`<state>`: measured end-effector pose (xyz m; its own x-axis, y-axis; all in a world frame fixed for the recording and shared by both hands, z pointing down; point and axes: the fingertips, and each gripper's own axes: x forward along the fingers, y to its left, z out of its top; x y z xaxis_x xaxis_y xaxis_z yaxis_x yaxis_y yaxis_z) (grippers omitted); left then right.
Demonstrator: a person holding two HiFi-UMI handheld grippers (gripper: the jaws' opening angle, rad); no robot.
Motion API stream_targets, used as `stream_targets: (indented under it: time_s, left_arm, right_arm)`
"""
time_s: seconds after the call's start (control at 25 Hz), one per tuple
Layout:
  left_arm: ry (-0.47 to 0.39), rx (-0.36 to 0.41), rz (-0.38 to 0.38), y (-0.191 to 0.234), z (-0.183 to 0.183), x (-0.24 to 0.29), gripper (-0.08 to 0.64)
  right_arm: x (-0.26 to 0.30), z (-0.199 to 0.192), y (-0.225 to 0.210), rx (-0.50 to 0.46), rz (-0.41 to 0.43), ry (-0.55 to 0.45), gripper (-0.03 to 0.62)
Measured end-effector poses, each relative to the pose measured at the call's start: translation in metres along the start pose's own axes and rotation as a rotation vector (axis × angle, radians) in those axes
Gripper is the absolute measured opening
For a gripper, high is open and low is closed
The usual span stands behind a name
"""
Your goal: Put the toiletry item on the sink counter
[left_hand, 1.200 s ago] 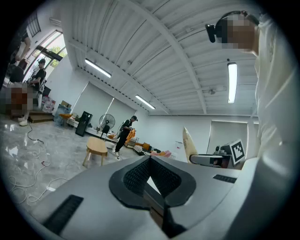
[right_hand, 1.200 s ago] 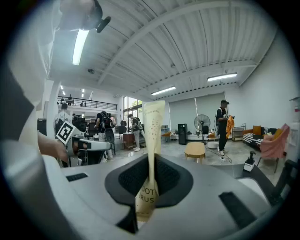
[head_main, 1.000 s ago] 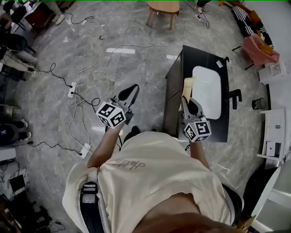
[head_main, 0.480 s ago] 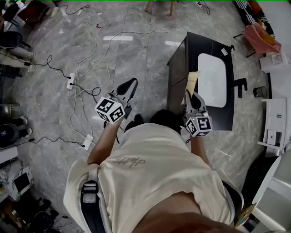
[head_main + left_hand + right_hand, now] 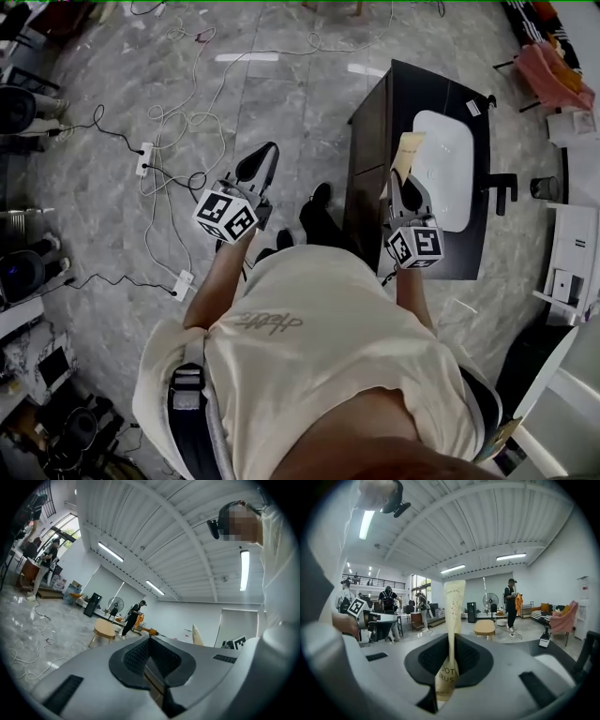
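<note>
Right gripper: we see the right gripper [image 5: 405, 186] closed down to a narrow gap on a flat cream toothbrush packet [image 5: 407, 150]. In the right gripper view the two dark pads [image 5: 469, 657] press on the lower part of the packet [image 5: 453, 620].
Toothbrush packet: it stands upright out of the jaws, and its top end is free. In the head view it shows over the near left edge of the sink counter [image 5: 461, 246], just beside the white basin [image 5: 448, 159]. We cannot tell if it touches the counter.
Left gripper: we see the left gripper [image 5: 259, 167] over the floor [image 5: 281, 103], well apart from the counter. In the left gripper view its jaws are together and nothing is between them [image 5: 150, 645].
Sink counter: it is a dark cabinet, with a black tap [image 5: 500, 190] at the far side of the basin.
Floor: grey stone, with loose cables [image 5: 187, 131] to the left of the left gripper.
Background: in the right gripper view we see a wooden stool [image 5: 484, 628], a fan [image 5: 490, 599] and a standing person [image 5: 512, 603].
</note>
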<state>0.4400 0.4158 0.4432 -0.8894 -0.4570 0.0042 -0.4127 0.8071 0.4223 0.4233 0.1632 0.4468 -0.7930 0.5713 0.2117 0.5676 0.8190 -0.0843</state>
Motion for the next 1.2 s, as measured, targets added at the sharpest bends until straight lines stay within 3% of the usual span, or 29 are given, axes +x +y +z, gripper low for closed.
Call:
stream_targets:
  time_s: [0.24,0.6,0.76,0.92,1.2]
  left_arm:
    - [0.034,0.044,-0.068,0.005,0.035,0.108,0.003]
    - [0.089,0.052,-0.031,0.021,0.043,0.230,0.003]
    - [0.101,0.047,-0.008,0.027,0.044,0.254,0.003]
    - [0.136,0.050,-0.036,0.031,0.033,0.279,0.003]
    - [0.164,0.048,-0.109,0.094,0.043,0.328,0.003]
  right_arm:
    - [0.075,0.016,-0.073,0.058,-0.001,-0.032,0.020]
    - [0.157,0.018,-0.196,0.101,-0.039,-0.021,0.020]
    - [0.173,0.019,-0.216,0.128,-0.048,-0.021,0.020]
    - [0.185,-0.002,-0.227,0.186,-0.062,0.010,0.020]
    - [0.246,0.000,-0.229,0.196,-0.115,0.049,0.021]
